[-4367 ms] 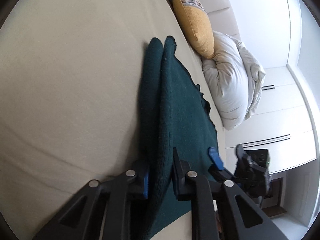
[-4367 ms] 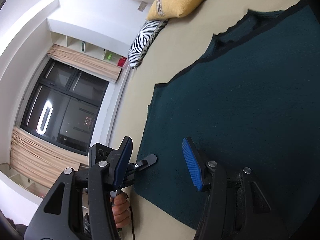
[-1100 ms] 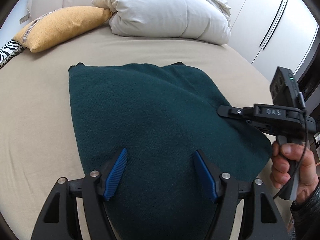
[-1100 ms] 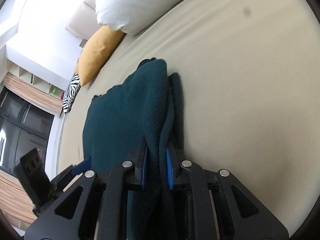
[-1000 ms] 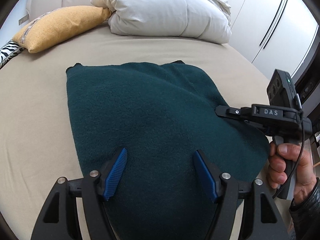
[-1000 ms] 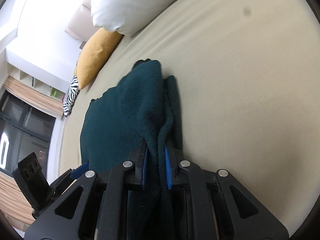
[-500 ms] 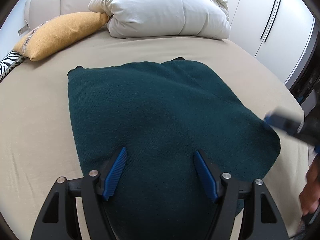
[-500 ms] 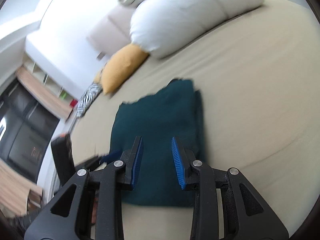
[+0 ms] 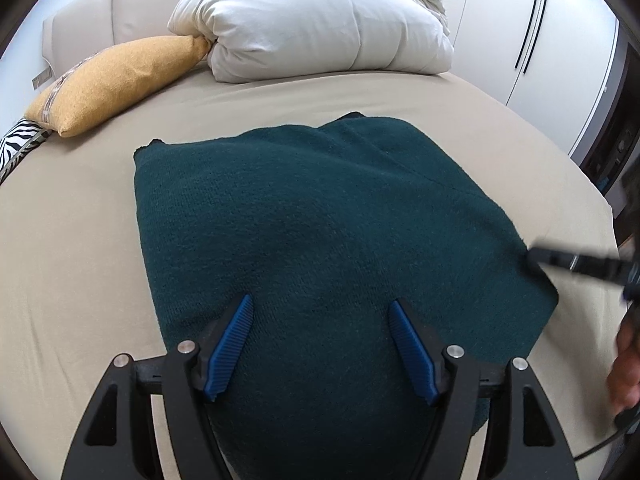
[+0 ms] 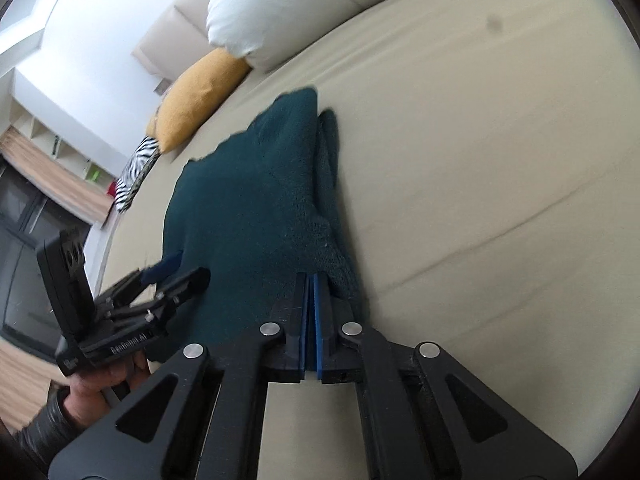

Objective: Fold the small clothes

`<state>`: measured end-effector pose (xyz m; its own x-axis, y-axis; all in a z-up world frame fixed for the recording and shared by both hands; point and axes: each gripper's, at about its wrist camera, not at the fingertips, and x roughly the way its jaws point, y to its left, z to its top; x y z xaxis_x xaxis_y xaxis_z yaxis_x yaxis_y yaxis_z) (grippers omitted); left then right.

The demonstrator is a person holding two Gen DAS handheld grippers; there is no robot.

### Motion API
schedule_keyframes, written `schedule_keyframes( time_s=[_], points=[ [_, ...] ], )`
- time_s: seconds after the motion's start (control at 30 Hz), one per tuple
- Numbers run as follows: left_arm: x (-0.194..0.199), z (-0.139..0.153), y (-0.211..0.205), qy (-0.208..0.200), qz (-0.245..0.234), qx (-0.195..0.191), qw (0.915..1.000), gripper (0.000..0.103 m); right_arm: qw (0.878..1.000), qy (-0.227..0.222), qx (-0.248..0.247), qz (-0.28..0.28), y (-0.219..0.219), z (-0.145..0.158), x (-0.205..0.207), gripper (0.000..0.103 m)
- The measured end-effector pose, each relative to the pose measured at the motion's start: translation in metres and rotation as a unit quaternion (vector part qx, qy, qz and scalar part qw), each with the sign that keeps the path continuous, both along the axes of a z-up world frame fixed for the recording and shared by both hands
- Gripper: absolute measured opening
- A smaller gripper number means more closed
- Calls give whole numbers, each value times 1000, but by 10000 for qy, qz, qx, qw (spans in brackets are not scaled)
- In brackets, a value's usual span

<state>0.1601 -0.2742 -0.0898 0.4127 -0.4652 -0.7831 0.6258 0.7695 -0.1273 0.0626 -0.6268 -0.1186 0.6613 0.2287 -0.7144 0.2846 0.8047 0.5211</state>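
Observation:
A dark green knit garment (image 9: 312,216) lies folded in layers on the beige bed (image 9: 72,240). My left gripper (image 9: 320,316) is open, its blue pads apart just above the garment's near edge; it also shows in the right wrist view (image 10: 176,268). My right gripper (image 10: 311,280) has its jaws pressed together at the garment's right near corner (image 10: 332,256), with no cloth visible between the pads. It shows blurred at the right edge of the left wrist view (image 9: 532,258).
A white duvet (image 9: 320,20), a yellow cushion (image 9: 116,76) and a zebra cushion (image 9: 20,140) lie at the head of the bed. White wardrobe doors (image 9: 532,40) stand at right. A window (image 10: 24,248) is at left.
My right gripper let go of the garment's edge, pulled back open, then came back to the right corner with jaws together. The left gripper stays open over the near edge.

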Motion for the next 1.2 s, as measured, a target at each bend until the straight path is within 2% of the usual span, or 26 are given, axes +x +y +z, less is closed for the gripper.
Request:
schedule_keyframes(
  time_s=[0.07, 0.1, 0.13, 0.17, 0.23, 0.3, 0.37, 0.4, 0.47, 0.53, 0.63, 0.8, 0.9, 0.97, 1.07, 1.1, 1.13, 1.2],
  points=[
    [-1, 5, 1, 10, 17, 45, 10000, 72, 9995, -221, -170, -128, -1, 23, 2, 8],
    [-3, 10, 2, 1, 59, 58, 10000, 68, 9993, -349, -150, -30, -1, 32, 9, 8],
    [-4, 17, 6, -24, 169, 26, 9999, 56, 9992, -378, -124, 86, -3, 35, 13, 8],
    [-3, 23, 11, -36, 282, -47, 9996, 51, 9990, -368, -158, 198, 0, 40, 24, 8],
    [2, 36, 20, -79, 454, -279, 9985, 47, 9976, -384, -216, 535, 9, 45, 53, 8],
    [9, 39, 18, -172, 416, -211, 9988, 47, 9972, -234, -99, 707, 12, 37, 84, 8],
    [24, 22, 10, -21, 358, 81, 9993, 47, 9960, 55, 61, 890, 15, 22, 115, 8],
    [32, 14, 7, 48, 333, 117, 9994, 49, 9956, 194, 118, 910, 13, 13, 127, 5],
    [44, 10, 8, 142, 341, -26, 9993, 49, 9967, 387, 113, 701, 6, -4, 148, 2],
    [53, 9, 8, 300, 324, -145, 9989, 49, 9972, 386, 312, 562, -6, -14, 159, 0],
    [53, 3, 10, 262, 267, -280, 9989, 49, 9978, 289, 451, 385, -19, -20, 167, 0],
    [41, 0, 4, -113, 454, -231, 9986, 49, 9915, -170, 1292, 6, -50, -46, 166, 0],
    [25, -5, -1, -574, 619, -102, 9964, 49, 9928, -231, 1174, -35, -52, -47, 173, 0],
    [21, -4, -1, -714, 598, -57, 9956, 49, 9917, -261, 1250, -131, -57, -47, 172, 0],
    [24, 4, 15, -379, 483, -335, 9976, 48, 9910, -412, 1200, -436, -64, -38, 157, 0],
    [23, 8, 22, -248, 487, -423, 9976, 47, 9914, -429, 1085, -589, -64, -31, 148, 6],
    [19, 14, 29, -140, 480, -537, 9973, 47, 9914, -452, 1025, -671, -64, -25, 140, 7],
    [3, 23, 38, -172, 378, -667, 9969, 43, 9898, -636, 1148, -549, -55, -11, 119, 15]
  ],
)
